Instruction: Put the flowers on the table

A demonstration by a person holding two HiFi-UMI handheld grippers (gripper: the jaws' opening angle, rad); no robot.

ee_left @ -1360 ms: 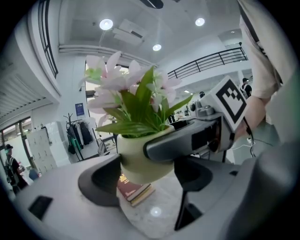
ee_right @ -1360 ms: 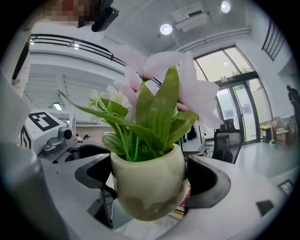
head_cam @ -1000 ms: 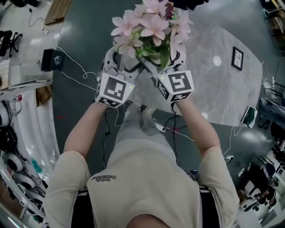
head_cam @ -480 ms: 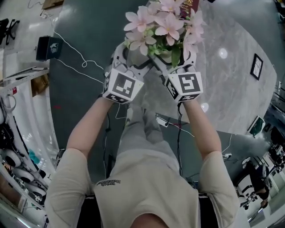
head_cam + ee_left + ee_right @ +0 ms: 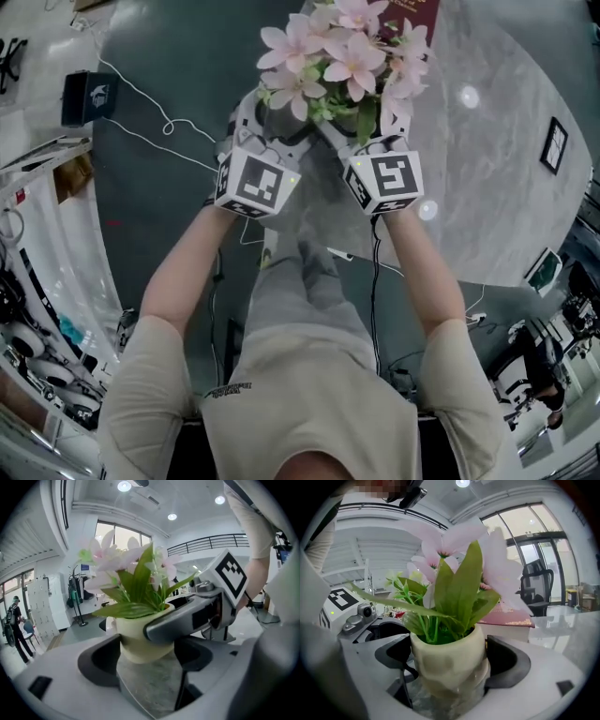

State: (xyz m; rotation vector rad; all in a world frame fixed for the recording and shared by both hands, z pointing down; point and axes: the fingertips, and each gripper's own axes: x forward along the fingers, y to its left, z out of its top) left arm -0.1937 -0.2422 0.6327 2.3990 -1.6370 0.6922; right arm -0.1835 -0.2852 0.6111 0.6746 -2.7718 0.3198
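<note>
The flowers (image 5: 337, 52), pink blooms with green leaves, are set in a cream pot (image 5: 447, 667). The pot is held upright between two grippers over the near edge of the grey marble table (image 5: 487, 169).

The left gripper (image 5: 150, 667) is closed on the pot from the left. In the left gripper view, the pot is seated between the two dark pads, and one finger of the right gripper lies across the pot's right side.

The right gripper (image 5: 450, 663) is clamped on the same pot from the right. In the right gripper view, both pads are pressed against the pot wall.

In the head view, the two marker cubes are seen side by side below the blooms, angled towards each other.

The marble surface is visible directly beneath the pot in both gripper views. Contact between the pot base and the table cannot be confirmed.

A dark red book (image 5: 408, 14) lies flat on the table just beyond the flowers.
</note>
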